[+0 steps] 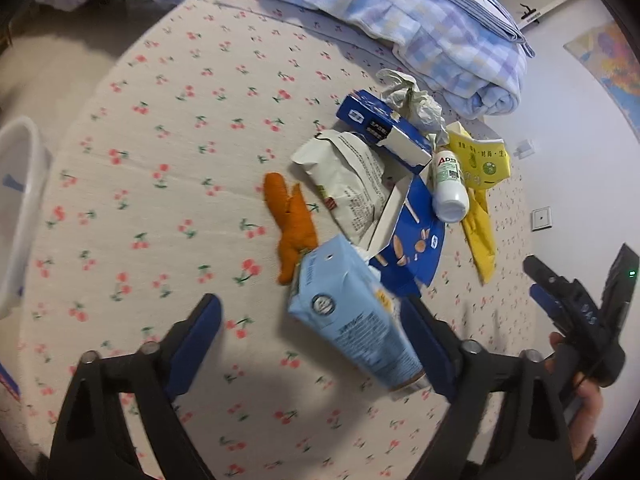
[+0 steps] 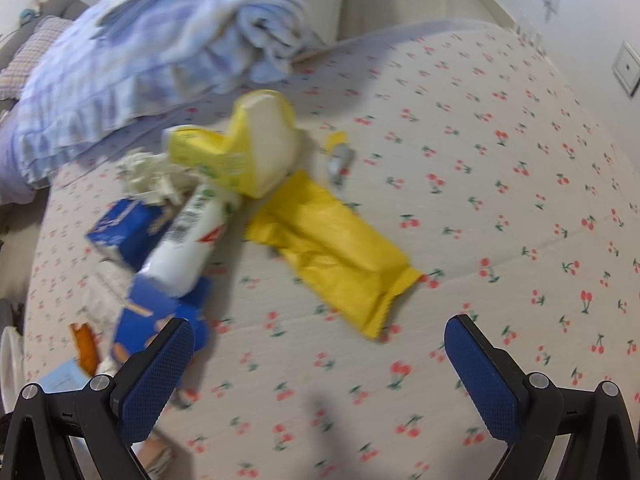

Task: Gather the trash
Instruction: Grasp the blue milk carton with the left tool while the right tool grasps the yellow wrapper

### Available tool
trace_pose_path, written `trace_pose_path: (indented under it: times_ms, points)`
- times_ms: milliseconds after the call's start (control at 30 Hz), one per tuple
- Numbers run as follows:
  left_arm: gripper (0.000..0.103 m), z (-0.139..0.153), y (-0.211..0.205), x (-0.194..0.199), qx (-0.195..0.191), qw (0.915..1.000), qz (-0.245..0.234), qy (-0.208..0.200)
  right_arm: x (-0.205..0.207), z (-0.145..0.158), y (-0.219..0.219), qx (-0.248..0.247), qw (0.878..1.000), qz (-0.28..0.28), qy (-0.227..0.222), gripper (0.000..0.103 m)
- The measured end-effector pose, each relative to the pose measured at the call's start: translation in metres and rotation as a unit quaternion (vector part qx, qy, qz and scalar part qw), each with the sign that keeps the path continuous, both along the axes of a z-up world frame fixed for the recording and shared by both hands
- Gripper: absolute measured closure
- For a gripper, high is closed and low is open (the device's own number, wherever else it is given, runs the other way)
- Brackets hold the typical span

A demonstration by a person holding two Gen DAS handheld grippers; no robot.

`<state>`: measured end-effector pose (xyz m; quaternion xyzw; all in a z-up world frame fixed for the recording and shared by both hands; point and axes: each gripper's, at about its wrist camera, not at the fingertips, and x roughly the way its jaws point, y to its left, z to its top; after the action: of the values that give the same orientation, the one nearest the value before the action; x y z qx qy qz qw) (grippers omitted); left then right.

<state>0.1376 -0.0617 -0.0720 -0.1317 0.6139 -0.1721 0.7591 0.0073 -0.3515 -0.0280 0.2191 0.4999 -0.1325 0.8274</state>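
Trash lies in a pile on the cherry-print bedsheet [image 1: 160,200]. A light blue carton [image 1: 352,316] lies between the fingers of my open left gripper [image 1: 316,340], against the right finger, not gripped. Behind it lie orange peel [image 1: 290,224], a white printed bag [image 1: 352,184], a torn blue box [image 1: 404,216], a white bottle [image 1: 450,184], a yellow carton [image 1: 482,162] and crumpled paper [image 1: 412,100]. My right gripper [image 2: 320,368] is open and empty, just short of a yellow wrapper [image 2: 336,248]. The bottle [image 2: 188,240] and yellow carton [image 2: 248,152] lie beyond.
A translucent plastic bin [image 1: 20,208] stands at the left edge. A folded blue checked blanket [image 1: 420,28] lies behind the pile. The right gripper and hand [image 1: 580,320] show at the right of the left wrist view. A small silver wrapper [image 2: 340,160] lies past the yellow wrapper.
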Motion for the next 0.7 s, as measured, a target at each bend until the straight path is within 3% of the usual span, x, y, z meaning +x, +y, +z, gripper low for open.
trace_pose_path:
  times_ms: [100, 133, 333, 533, 700]
  points:
    - [0.039, -0.005, -0.004, 0.003, -0.015, 0.9998, -0.004, 0.008, 0.007, -0.012, -0.011, -0.009, 1.0, 0.009, 0.007, 0.0]
    - [0.052, -0.006, -0.004, 0.004, -0.02, 0.9997, -0.005, 0.01, 0.01, -0.015, -0.013, -0.012, 1.0, 0.015, 0.009, 0.0]
    - [0.059, 0.015, -0.004, 0.002, -0.03, 0.9993, -0.018, -0.016, 0.026, -0.036, -0.014, -0.038, 0.998, 0.052, 0.024, 0.0]
    - [0.06, 0.05, 0.005, -0.009, -0.024, 0.9967, -0.028, -0.073, 0.042, -0.046, -0.009, -0.076, 0.994, 0.066, 0.031, 0.0]
    - [0.06, 0.062, 0.014, -0.015, -0.021, 0.9952, -0.026, -0.092, 0.055, -0.058, 0.005, -0.12, 0.986, 0.101, 0.047, 0.004]
